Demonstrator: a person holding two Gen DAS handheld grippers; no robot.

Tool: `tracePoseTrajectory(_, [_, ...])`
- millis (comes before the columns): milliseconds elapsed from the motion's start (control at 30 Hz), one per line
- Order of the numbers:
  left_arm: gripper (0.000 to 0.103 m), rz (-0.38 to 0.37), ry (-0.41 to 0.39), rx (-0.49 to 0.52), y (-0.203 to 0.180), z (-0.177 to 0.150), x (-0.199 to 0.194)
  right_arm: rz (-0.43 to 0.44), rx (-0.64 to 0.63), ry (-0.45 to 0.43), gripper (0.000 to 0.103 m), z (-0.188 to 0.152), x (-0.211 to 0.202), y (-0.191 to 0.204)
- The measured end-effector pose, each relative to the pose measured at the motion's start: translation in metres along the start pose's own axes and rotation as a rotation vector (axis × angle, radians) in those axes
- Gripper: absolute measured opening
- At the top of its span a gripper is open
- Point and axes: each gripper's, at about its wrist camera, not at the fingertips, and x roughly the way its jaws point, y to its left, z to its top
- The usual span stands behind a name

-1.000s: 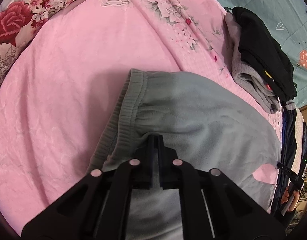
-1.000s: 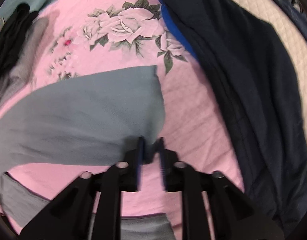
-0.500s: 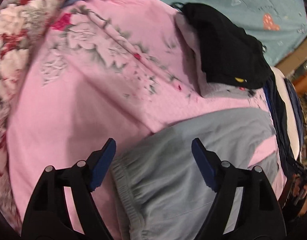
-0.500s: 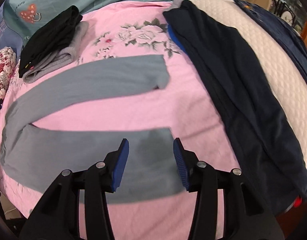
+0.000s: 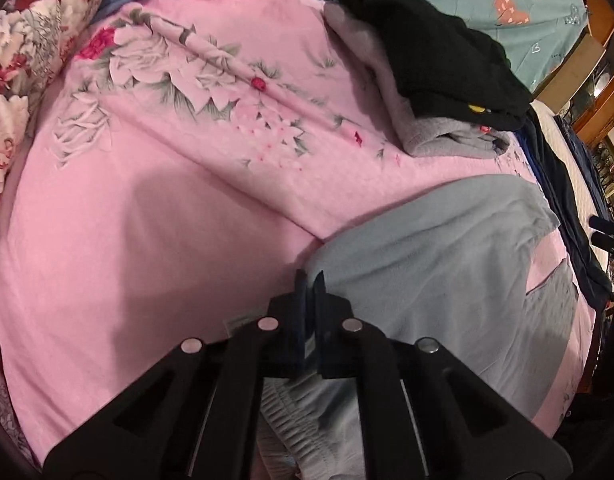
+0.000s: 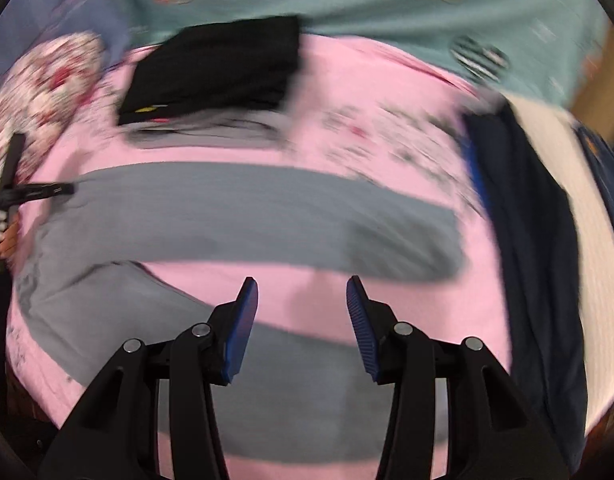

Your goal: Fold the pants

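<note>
The soft grey fleece pants (image 6: pixel 243 200) lay unfolded, legs spread apart, on the pink floral bedspread (image 5: pixel 147 200). The left gripper (image 5: pixel 309 280) pinched their waist edge with jaws closed; the right gripper (image 6: pixel 301 300) hovered above the legs, jaws apart and empty. No fold appeared made yet.

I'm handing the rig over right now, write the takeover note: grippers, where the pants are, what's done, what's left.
Left gripper: shut, pinching the grey fleece pants at the fabric edge near the elastic waistband.
Right gripper: open, empty, hovering above the near leg.
Pants: spread on the pink floral bedspread, legs apart in a V, far leg flat, near leg under the right gripper.
Nearby: folded black and grey clothes stack, dark navy garment on the right.
Done: pants laid out.
Left: probably bring one leg onto the other, then fold lengthwise.
</note>
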Motion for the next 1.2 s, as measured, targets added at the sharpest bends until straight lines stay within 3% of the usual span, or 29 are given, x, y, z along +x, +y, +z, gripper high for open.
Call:
tracePoseTrajectory(167, [0.003, -0.035, -0.065, -0.028, 0.004, -0.001, -0.010, 0.214, -0.236, -0.013, 0.051, 0.061, 0.047, 0.089])
tracePoseTrajectory(267, [0.003, -0.045, -0.059, -0.035, 0.005, -0.002, -0.007, 0.185, -0.391, -0.008, 0.051, 0.084, 0.074, 0.135])
tracePoseTrajectory(433, [0.003, -0.043, -0.039, -0.030, 0.007, -0.005, -0.001, 0.201, -0.551, 0.006, 0.052, 0.105, 0.119, 0.179])
tracePoseTrajectory(667, [0.003, -0.052, -0.044, -0.028, 0.009, -0.005, -0.002, 0.207, -0.664, 0.151, 0.051, 0.123, 0.172, 0.200])
tracePoseTrajectory(700, [0.003, -0.051, -0.043, -0.030, 0.009, -0.004, -0.002, 0.220, -0.659, 0.155, 0.041, 0.123, 0.175, 0.200])
tracePoseTrajectory(733, [0.003, -0.045, -0.045, -0.032, 0.009, -0.004, -0.002, 0.261, -0.642, 0.167, 0.025, 0.124, 0.175, 0.198])
tracePoseTrajectory(767, [0.003, -0.037, -0.051, -0.038, 0.010, -0.004, -0.002, 0.321, -0.636, 0.194, 0.001, 0.123, 0.174, 0.199])
tracePoseTrajectory(867, [0.003, -0.002, -0.085, -0.069, 0.015, -0.004, -0.007, 0.269, -0.688, 0.126, 0.001, 0.118, 0.169, 0.209])
tracePoseTrajectory(967, [0.003, 0.023, -0.104, -0.110, 0.023, -0.001, -0.007, 0.234, -0.660, 0.087, 0.001, 0.123, 0.172, 0.216])
tracePoseTrajectory(1133, [0.003, 0.072, -0.091, -0.083, 0.020, 0.002, 0.001, 0.234, -0.613, 0.098, 0.001, 0.138, 0.190, 0.220])
tracePoseTrajectory(1200, [0.003, 0.055, -0.086, -0.089, 0.019, 0.002, -0.003, 0.244, -0.595, 0.102, 0.001, 0.139, 0.192, 0.218])
